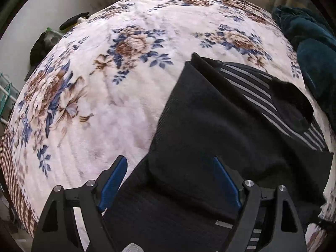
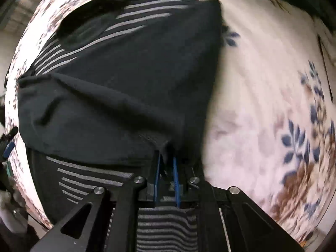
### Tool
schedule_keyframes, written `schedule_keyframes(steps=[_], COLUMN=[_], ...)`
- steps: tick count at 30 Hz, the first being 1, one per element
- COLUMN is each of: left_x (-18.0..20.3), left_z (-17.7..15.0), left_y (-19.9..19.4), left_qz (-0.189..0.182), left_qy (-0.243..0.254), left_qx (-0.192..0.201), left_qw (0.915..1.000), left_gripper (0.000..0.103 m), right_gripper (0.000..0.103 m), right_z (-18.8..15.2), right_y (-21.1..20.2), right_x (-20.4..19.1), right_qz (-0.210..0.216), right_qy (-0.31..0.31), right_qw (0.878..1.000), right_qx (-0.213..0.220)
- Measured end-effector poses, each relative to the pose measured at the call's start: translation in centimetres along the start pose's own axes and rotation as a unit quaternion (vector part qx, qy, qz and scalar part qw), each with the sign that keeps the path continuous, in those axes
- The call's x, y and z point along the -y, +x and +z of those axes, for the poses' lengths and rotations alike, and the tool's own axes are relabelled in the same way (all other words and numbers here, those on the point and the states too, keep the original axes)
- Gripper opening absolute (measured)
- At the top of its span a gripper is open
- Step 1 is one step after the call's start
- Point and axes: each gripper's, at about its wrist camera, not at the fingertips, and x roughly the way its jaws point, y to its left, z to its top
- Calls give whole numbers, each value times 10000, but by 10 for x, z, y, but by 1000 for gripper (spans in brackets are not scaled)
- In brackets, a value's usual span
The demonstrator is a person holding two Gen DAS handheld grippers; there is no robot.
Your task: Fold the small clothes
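My right gripper has its jaws pinched on the near hem of the black knit garment with grey stripes, lying on the floral fleece bed cover. My left gripper, jaws open, straddles the opposite hem.

Left gripper fingers wide apart; right gripper fingers pinched close.

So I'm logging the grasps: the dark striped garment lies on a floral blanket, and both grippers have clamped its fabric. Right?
Not quite. Only the right gripper has clamped the garment, as the right wrist view shows. The left gripper is open over it, in the left wrist view. The floral blanket is correct.
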Motion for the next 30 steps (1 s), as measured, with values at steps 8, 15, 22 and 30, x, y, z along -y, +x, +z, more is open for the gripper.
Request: schedule_keyframes(steps=[8, 15, 22, 30], left_x=[13, 9, 0, -7], left_z=[-1, 2, 8, 28], left_y=[5, 2, 7, 14], left_qz=[-69, 81, 198, 205], left_qy=[156, 119, 41, -175], left_qx=[-59, 55, 52, 143], left_qw=[9998, 9999, 9998, 9995], left_gripper=[82, 82, 82, 82], right_gripper=[68, 17, 10, 10], right_z=[33, 48, 31, 86], right_y=[-39, 8, -41, -37], right_x=[20, -26, -53, 9], right_qz=[563, -855, -1438, -701], right_qy=[722, -666, -1353, -312], right_qw=[9918, 9927, 9649, 9878], right_qx=[891, 528, 1733, 1358])
